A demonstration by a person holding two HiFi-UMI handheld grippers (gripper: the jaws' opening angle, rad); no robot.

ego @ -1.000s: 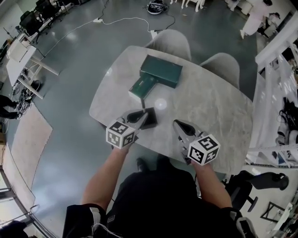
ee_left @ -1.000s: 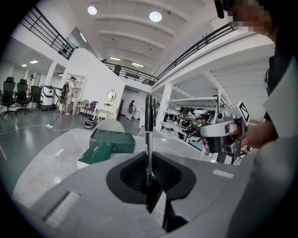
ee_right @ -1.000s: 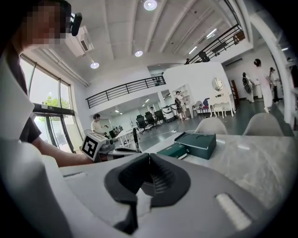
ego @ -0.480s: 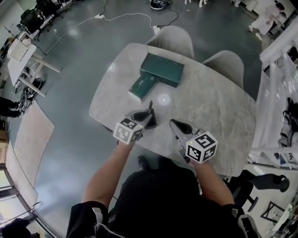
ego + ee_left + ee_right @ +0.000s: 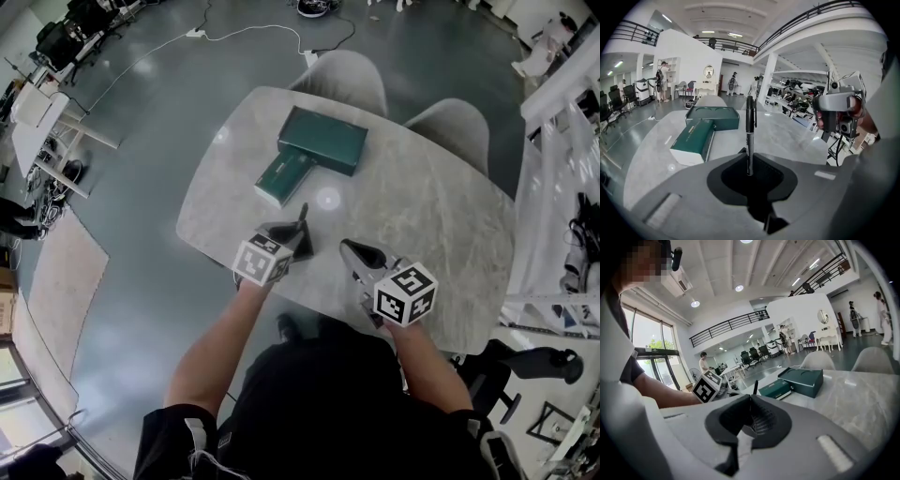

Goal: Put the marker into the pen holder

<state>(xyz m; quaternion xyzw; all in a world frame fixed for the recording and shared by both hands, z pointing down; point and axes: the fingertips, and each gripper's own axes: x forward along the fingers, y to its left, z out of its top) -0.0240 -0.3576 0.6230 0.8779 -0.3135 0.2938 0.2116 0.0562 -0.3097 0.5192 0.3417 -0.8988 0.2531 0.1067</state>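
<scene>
The marker [image 5: 750, 126] is held upright at its lower end by the shut fingers of the left gripper [image 5: 749, 172]. The fingers of the right gripper [image 5: 750, 398] are pressed together, with nothing held. A black pen holder [image 5: 303, 247] is seen just under the marker on the tabletop [image 5: 412, 206]. Two green boxes [image 5: 323, 139] are laid farther back.

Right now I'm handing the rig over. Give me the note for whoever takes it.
Left gripper: shut on the marker, which it holds upright.
Right gripper: shut, empty.
Pen holder: black, right at the left jaws' tips, with the marker standing over it.
Done: marker gripped and at the holder.
Left: can't tell if the tip is inside yet. Lower it in, then release.
</scene>
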